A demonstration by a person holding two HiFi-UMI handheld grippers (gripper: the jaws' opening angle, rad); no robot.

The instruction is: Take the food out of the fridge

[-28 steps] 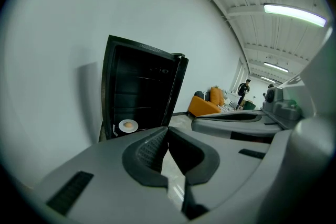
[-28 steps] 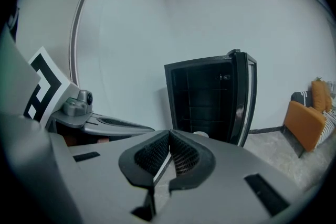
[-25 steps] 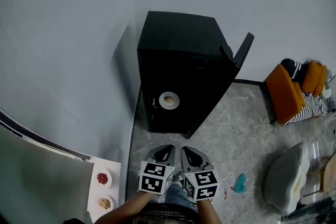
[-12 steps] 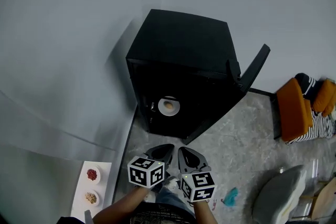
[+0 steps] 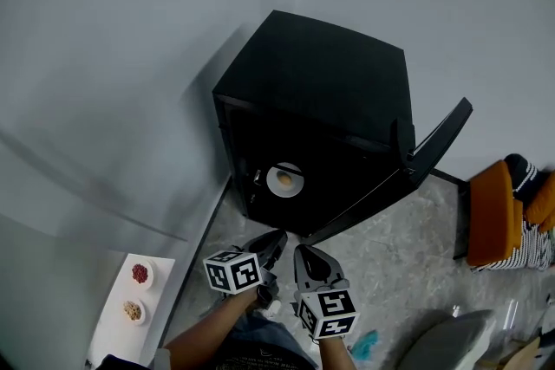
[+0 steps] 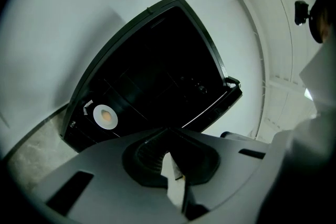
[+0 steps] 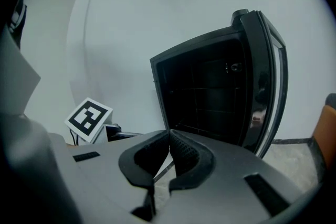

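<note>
My left tool (image 5: 270, 245) and right tool (image 5: 307, 256) are both pressed together, empty, before the open fridge (image 5: 329, 91). The food (image 5: 285, 179), perhaps a bun, sits on a white plate (image 5: 271, 181) low inside.

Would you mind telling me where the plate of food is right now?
In the head view, the plate sits low inside the open fridge, near its left wall, opposite the door standing open at the right.

Head view steeply down; gripper views level, near; all share fridge (image 5: 334, 82).
</note>
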